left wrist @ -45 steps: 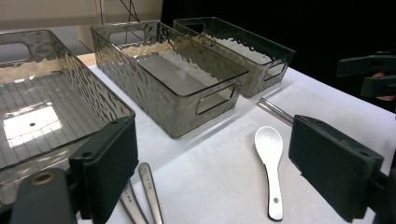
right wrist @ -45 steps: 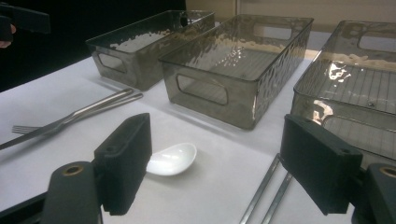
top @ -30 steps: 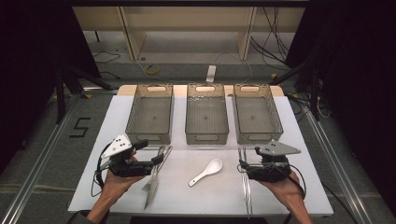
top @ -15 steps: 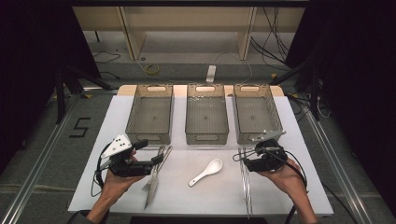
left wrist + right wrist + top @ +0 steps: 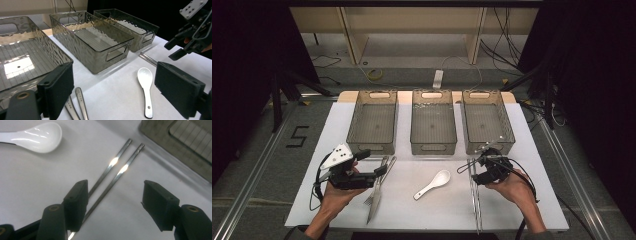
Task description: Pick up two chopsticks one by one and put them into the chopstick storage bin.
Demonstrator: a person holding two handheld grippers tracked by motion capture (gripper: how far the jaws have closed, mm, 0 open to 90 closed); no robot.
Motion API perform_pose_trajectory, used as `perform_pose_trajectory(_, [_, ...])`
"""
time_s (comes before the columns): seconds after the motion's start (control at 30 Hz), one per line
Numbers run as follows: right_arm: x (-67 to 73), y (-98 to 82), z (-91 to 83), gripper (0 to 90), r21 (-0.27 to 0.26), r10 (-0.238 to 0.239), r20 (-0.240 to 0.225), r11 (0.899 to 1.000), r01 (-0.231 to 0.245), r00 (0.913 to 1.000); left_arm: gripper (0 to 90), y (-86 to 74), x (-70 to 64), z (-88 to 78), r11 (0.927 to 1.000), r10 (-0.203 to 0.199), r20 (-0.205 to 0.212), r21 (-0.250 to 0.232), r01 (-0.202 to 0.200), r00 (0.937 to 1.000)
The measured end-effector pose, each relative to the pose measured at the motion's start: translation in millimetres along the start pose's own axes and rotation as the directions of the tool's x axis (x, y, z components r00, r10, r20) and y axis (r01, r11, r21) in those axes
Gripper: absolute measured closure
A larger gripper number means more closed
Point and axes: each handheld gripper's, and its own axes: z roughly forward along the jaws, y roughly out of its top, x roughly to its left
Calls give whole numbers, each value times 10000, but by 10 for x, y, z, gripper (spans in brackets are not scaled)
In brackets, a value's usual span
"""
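- The metal chopsticks (image 5: 113, 178) are laid side by side toward the worktop's right edge, near the right bin (image 5: 487, 121).
- They are straddled by the parted jaws of the right gripper (image 5: 115, 205).
- Being thin, stiff and slippery, they are best pinched together mid-length.
- The left gripper (image 5: 112, 92) is held with jaws spread, empty.

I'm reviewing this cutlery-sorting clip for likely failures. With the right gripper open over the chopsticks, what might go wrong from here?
1. The chopsticks lie apart, and one runs under a jaw of the right gripper; closing may catch only one.
2. They are thin, shiny metal lying flat on the table, so they might slip.
3. The spoon lies nearby and may get knocked.
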Motion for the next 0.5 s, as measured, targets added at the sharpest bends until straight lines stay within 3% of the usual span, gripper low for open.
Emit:
perform_pose_trajectory(0.33, [22, -43, 181, 494, 998, 61, -254, 9950, -36, 9997, 149, 2, -5, -2, 10000, 56, 14, 23, -56, 10000])
perform_pose_trajectory(0.5, [42, -75, 212, 551, 1164, 118, -489, 9932, -61, 9987, 149, 3, -6, -3, 10000, 75, 28, 33, -75, 10000])
